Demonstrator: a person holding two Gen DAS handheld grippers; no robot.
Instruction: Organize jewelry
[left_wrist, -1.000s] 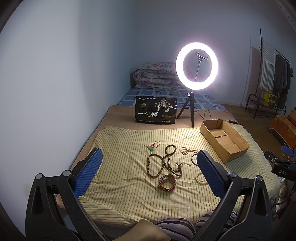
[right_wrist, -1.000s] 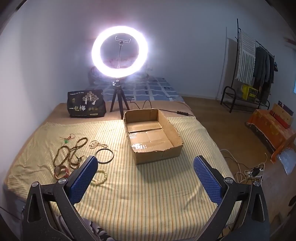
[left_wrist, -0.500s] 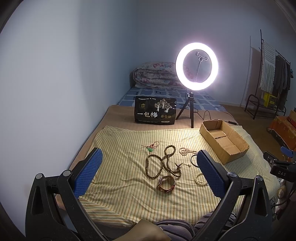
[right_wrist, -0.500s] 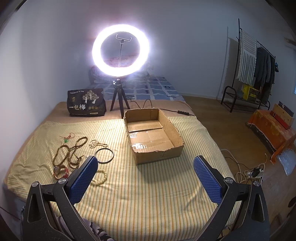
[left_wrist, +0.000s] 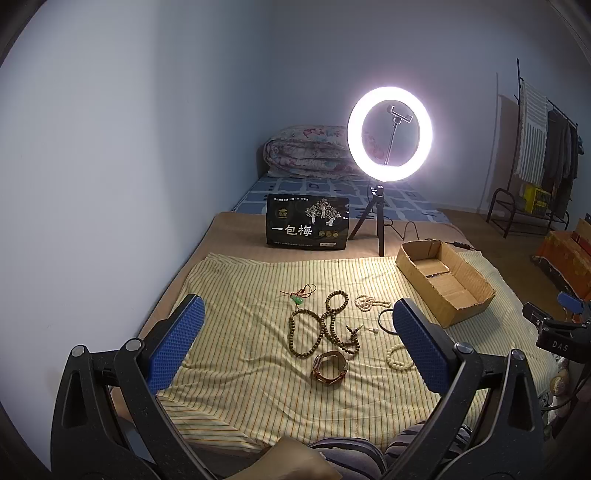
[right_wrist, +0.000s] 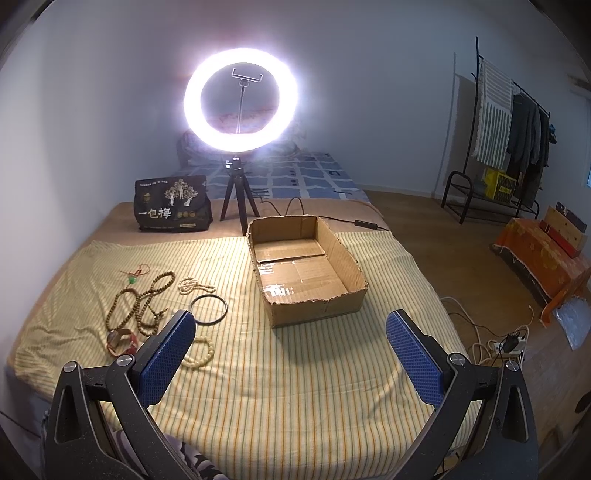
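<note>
Jewelry lies loose on a yellow striped cloth (left_wrist: 240, 302): a long brown bead necklace (left_wrist: 325, 326), a brown watch-like bracelet (left_wrist: 330, 368), a green pendant on red cord (left_wrist: 297, 299), a white bead string (left_wrist: 367, 302), a dark bangle (right_wrist: 209, 305) and a pale bead bracelet (right_wrist: 201, 352). An empty cardboard box (right_wrist: 306, 266) sits to their right. My left gripper (left_wrist: 295, 332) hovers open above the cloth, short of the necklace. My right gripper (right_wrist: 290, 339) is open too, held in front of the box, nothing in it.
A lit ring light on a tripod (left_wrist: 389, 138) and a black printed bag (left_wrist: 307, 226) stand behind the cloth. A folded quilt (left_wrist: 306, 153) lies at the far end. A clothes rack (right_wrist: 513, 125), floor cables (right_wrist: 495, 343) and an orange-covered bench (right_wrist: 546, 258) are to the right.
Both views shifted only slightly; the box and jewelry appear a little closer in the right wrist view. No item has moved and both grippers stay open.
</note>
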